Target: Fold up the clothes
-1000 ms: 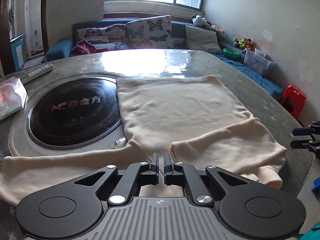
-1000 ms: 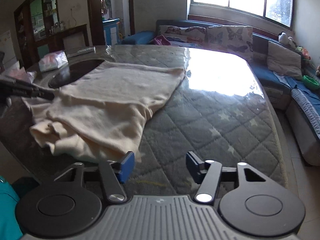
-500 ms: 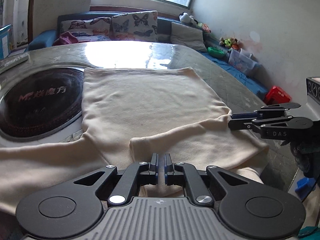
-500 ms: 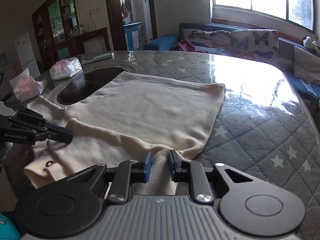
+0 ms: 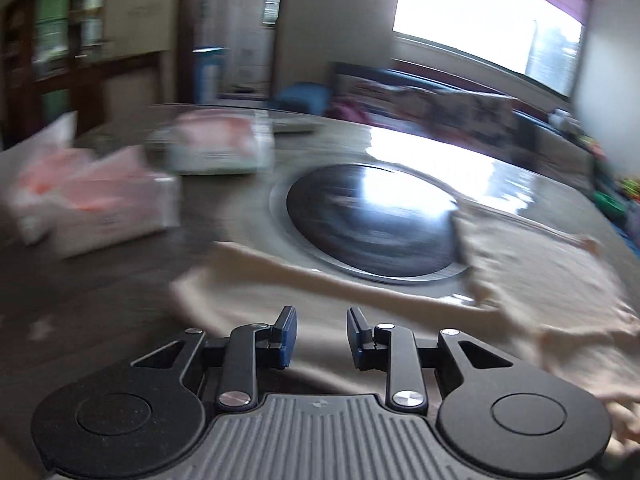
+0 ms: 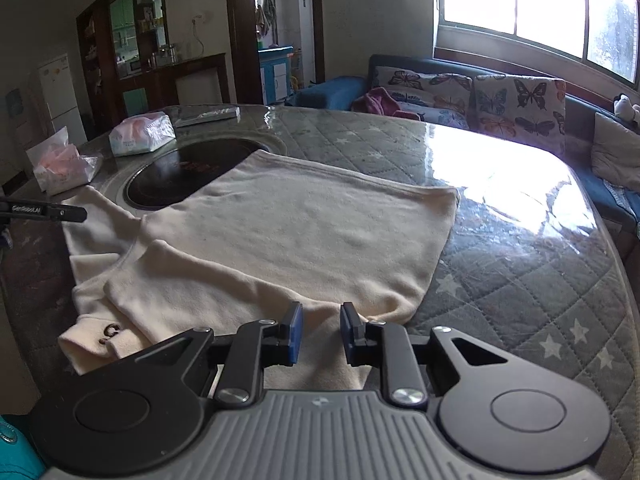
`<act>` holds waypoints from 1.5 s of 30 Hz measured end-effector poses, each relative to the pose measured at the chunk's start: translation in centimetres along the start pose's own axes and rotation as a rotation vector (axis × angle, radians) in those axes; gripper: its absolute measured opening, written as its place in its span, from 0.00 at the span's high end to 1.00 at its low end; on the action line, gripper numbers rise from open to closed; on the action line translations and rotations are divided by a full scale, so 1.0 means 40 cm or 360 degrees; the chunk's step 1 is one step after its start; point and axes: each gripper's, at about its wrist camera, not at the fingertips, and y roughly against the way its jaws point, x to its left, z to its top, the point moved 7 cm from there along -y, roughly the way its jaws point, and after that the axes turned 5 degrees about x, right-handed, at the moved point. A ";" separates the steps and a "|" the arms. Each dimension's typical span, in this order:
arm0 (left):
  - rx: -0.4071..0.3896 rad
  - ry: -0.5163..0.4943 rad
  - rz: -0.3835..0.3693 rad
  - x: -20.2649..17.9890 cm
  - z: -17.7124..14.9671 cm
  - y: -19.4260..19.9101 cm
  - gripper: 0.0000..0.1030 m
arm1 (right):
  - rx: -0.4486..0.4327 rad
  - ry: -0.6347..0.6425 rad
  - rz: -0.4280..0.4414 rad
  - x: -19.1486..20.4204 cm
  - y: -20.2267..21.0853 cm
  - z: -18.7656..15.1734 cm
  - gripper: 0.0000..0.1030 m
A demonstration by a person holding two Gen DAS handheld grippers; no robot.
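A cream long-sleeved garment [image 6: 304, 232] lies spread on the quilted table, one sleeve folded across its near part. In the blurred left wrist view the garment's other sleeve [image 5: 320, 280] stretches across in front of my left gripper [image 5: 322, 334], which is open and empty just above the cloth. My right gripper [image 6: 320, 330] is open over the garment's near edge, the cloth showing between its jaws without being pinched. The left gripper's fingertips [image 6: 64, 213] show at the left edge of the right wrist view, near the spread sleeve.
A round black cooktop [image 6: 188, 176] is set in the table [image 6: 520, 264] under the garment's far left corner. Two tissue packs [image 6: 140, 134] and a remote [image 6: 208, 114] lie beyond it. A sofa with butterfly cushions [image 6: 480, 96] runs under the window.
My left gripper has opened, let go of the cloth and swung fast to the left, toward the spread sleeve. My right gripper has opened wider, holding its place over the near edge.
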 end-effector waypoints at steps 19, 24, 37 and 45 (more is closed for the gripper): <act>-0.0080 0.0337 0.0014 0.091 0.075 -0.019 0.95 | -0.0041 0.0016 0.0012 0.031 0.018 0.007 0.80; -0.0192 0.0224 -0.0317 -0.059 0.163 0.068 0.95 | -0.0078 -0.0018 0.0007 0.017 0.034 0.007 0.80; -0.0073 -0.0214 -0.1154 -0.565 0.126 0.204 0.95 | -0.0155 -0.0169 -0.0028 -0.050 0.083 -0.035 0.80; 0.0179 -0.0455 -0.1349 -0.728 -0.050 0.158 0.92 | -0.0158 -0.0257 -0.0041 -0.084 0.088 -0.057 0.80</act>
